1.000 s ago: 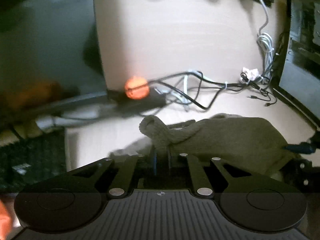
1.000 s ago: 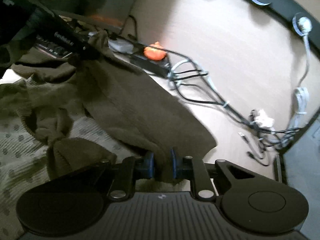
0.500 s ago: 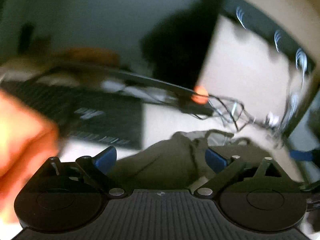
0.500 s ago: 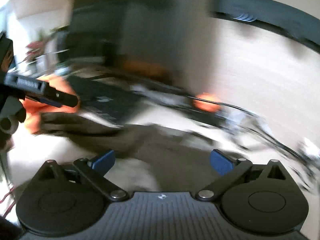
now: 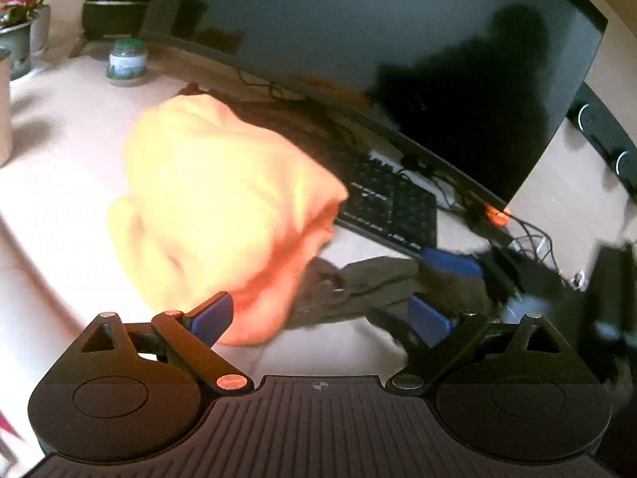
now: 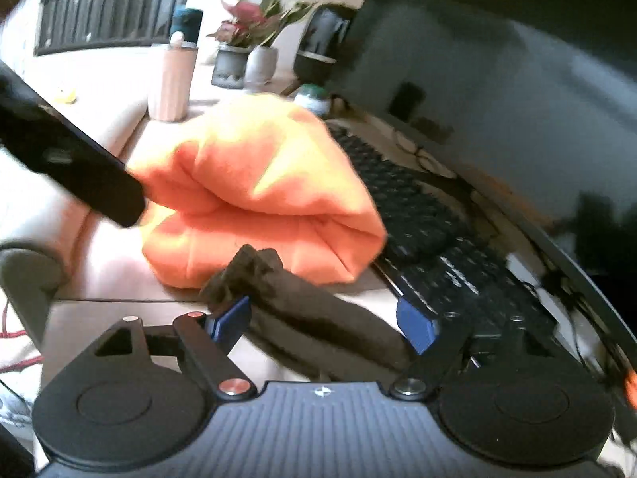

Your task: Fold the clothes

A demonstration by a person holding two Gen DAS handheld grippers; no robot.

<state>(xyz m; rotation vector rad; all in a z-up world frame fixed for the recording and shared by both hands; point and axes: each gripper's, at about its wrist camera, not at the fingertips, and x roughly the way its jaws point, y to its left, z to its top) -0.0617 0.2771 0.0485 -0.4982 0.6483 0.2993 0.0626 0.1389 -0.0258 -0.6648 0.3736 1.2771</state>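
Observation:
A bunched orange garment (image 5: 223, 207) lies on the pale desk, also seen in the right wrist view (image 6: 258, 199). An olive-brown knitted garment (image 5: 382, 283) lies crumpled in front of it, dark in the right wrist view (image 6: 318, 318). My left gripper (image 5: 318, 316) is open, its left pad by the orange garment's near edge. My right gripper (image 6: 324, 320) is open, with the olive garment lying between its pads. The right gripper's blue pad shows in the left wrist view (image 5: 450, 263).
A black keyboard (image 5: 394, 207) and a large dark monitor (image 5: 398, 59) stand behind the clothes. Tangled cables (image 5: 529, 239) lie at the right. A small jar (image 5: 127, 61), a ribbed pink cup (image 6: 171, 83) and potted plants (image 6: 247, 47) stand at the back left.
Both grippers were shut on the olive garment one second ago and have opened and let it go. Both views have swung left, bringing the orange garment and keyboard into view.

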